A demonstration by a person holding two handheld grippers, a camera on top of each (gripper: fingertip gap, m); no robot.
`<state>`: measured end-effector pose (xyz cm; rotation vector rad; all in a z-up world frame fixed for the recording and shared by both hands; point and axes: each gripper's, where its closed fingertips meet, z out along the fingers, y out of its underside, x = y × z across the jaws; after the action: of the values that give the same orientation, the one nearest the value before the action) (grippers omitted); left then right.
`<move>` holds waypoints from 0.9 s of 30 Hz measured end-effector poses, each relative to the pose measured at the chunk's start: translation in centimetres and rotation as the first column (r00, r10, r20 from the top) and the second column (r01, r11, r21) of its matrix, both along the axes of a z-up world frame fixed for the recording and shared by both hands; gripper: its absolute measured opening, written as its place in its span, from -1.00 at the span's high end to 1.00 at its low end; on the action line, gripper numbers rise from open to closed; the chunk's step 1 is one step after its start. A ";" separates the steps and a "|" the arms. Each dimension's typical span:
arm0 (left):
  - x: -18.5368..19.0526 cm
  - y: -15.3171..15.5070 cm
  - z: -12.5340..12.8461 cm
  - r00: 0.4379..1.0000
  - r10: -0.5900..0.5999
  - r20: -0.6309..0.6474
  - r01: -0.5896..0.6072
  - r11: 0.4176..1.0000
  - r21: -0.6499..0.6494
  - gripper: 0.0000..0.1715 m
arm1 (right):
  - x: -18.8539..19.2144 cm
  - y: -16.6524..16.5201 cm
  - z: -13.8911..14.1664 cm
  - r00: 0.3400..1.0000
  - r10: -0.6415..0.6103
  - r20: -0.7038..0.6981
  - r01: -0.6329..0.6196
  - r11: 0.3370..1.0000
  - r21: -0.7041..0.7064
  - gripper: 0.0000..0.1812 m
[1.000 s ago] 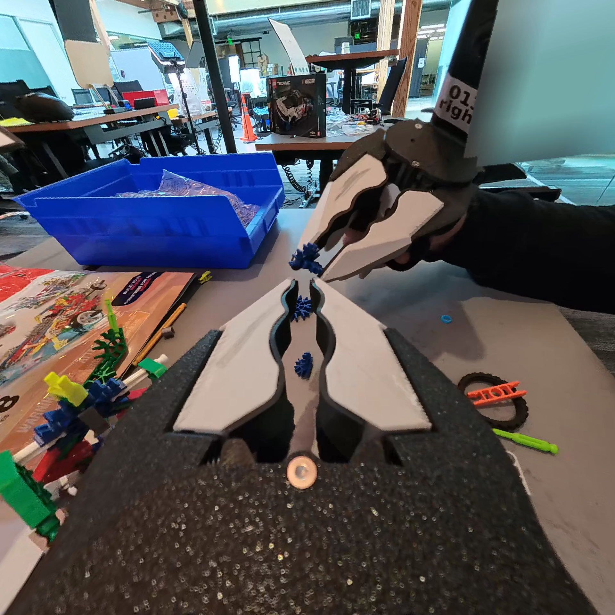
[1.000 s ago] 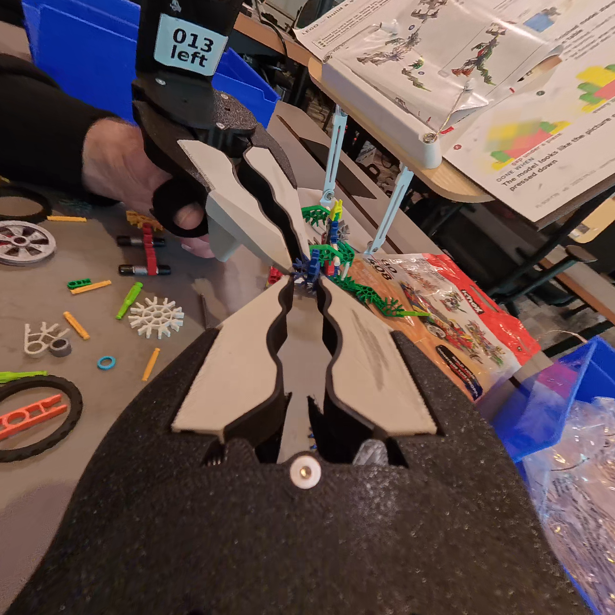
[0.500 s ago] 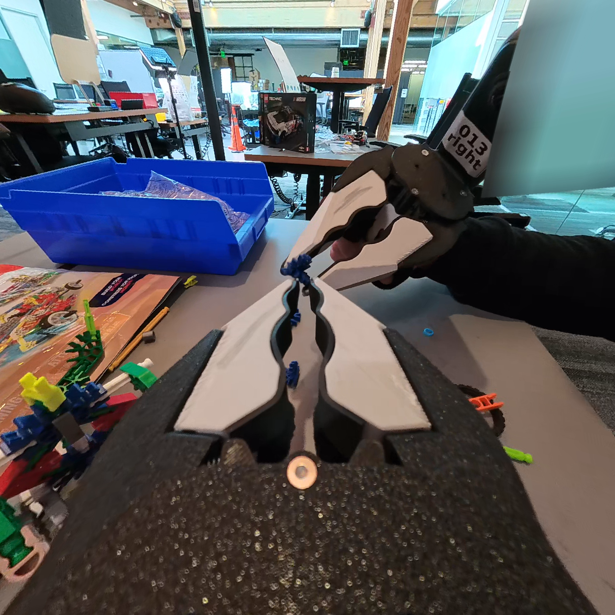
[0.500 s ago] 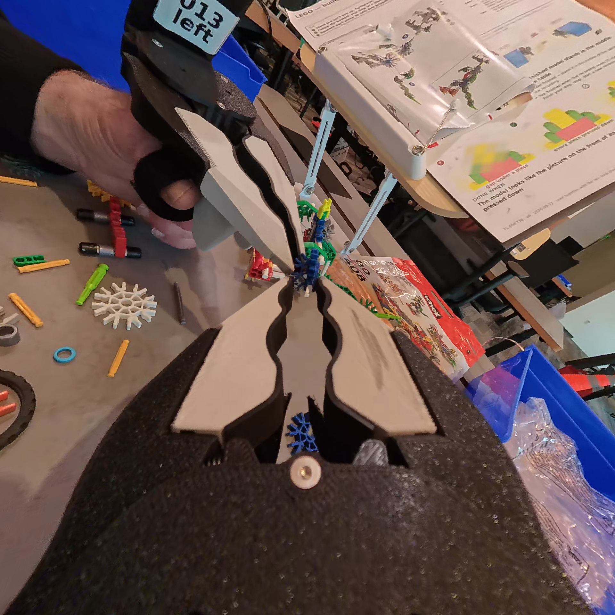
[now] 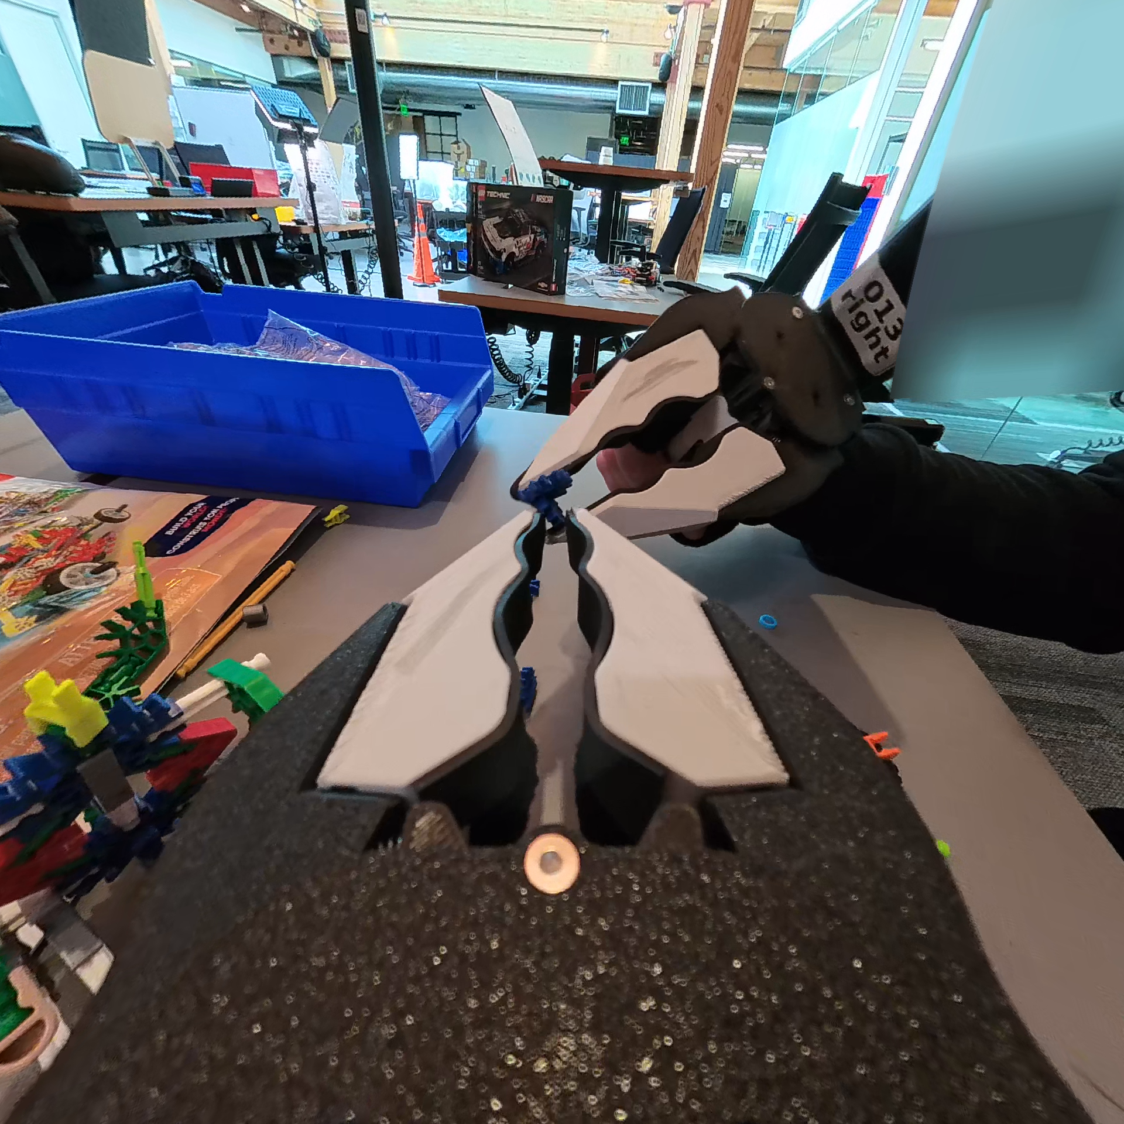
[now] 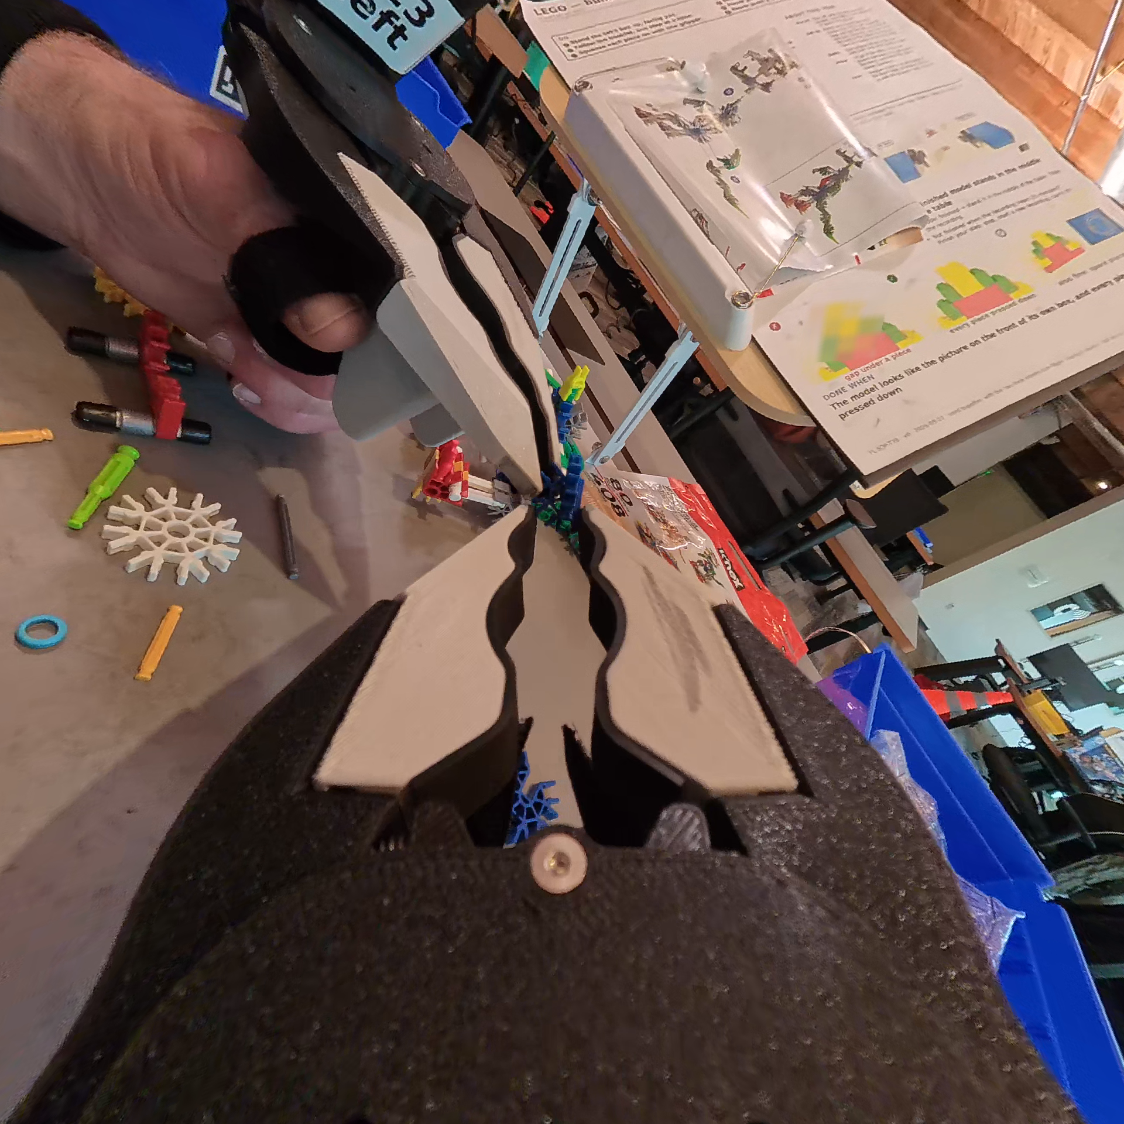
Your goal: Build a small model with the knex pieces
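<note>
Blue bin (image 5: 243, 413) holding a clear plastic bag (image 5: 340, 359), at the far left of the grey table (image 5: 699, 584). Printed booklet (image 5: 152, 565) beside it. White snowflake connector (image 6: 172, 535), lime rod (image 6: 102, 485), blue ring (image 6: 41, 631) lying apart.

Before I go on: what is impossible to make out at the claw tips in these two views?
- Left wrist view: left claw tips hide whatever they pinch beneath the blue connector.
- Right wrist view: right claw tips meet a blurred blue-green cluster; separate pieces unreadable.
- Toy model: cut by the left edge.
</note>
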<state>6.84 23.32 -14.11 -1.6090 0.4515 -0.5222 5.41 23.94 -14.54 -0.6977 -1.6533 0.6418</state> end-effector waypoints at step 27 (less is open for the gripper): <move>-1.3 0.1 1.6 0.988 0.122 -0.093 -0.110 0.986 0.127 1.00 | -0.1 1.5 -0.8 0.995 -0.022 0.098 0.045 0.970 -0.237 0.74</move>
<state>5.55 23.46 -12.47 -1.5386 0.4527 -0.3209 5.35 25.39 -15.38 -0.9406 -1.6634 0.8027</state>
